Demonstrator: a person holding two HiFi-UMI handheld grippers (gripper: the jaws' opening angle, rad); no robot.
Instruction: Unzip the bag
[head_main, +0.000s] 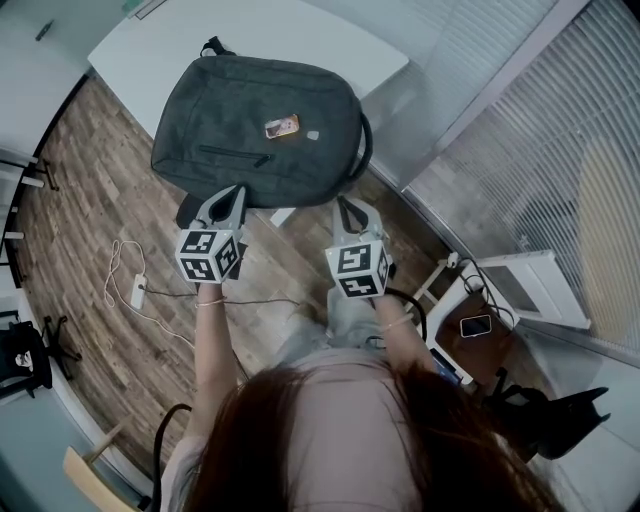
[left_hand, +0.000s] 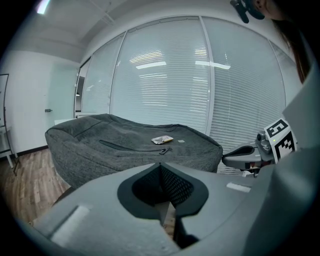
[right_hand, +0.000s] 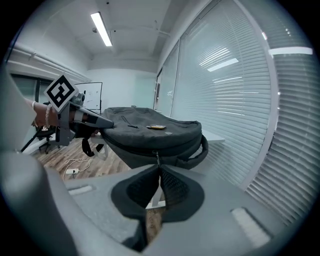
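My left gripper has its jaws pressed fully together with nothing between them, and it hovers just short of the near edge of the bag. My right gripper is closed in the same way. In the right gripper view its tips line up with a small metal zipper pull that hangs from the main zip running round the side of the bag. The pull sits right at the tips, but I can't tell whether they touch it, and it doesn't look pinched between the pads. The bag is a dark grey backpack lying flat on the white table, with its near edge overhanging towards me and its carry handle looping out on my right. On the top face there is a front pocket zip, also closed, and a small label-like patch beside it. Beyond that are wooden flooring, a white cable trailing on it to my left, and slatted blinds on my right. As I judge it, the task has hardly begun: both zips look closed along their whole visible length and neither gripper holds anything. What remains is to open the right jaws, take hold of that pull, steady the bag with the left gripper, and draw the slider round the seam.
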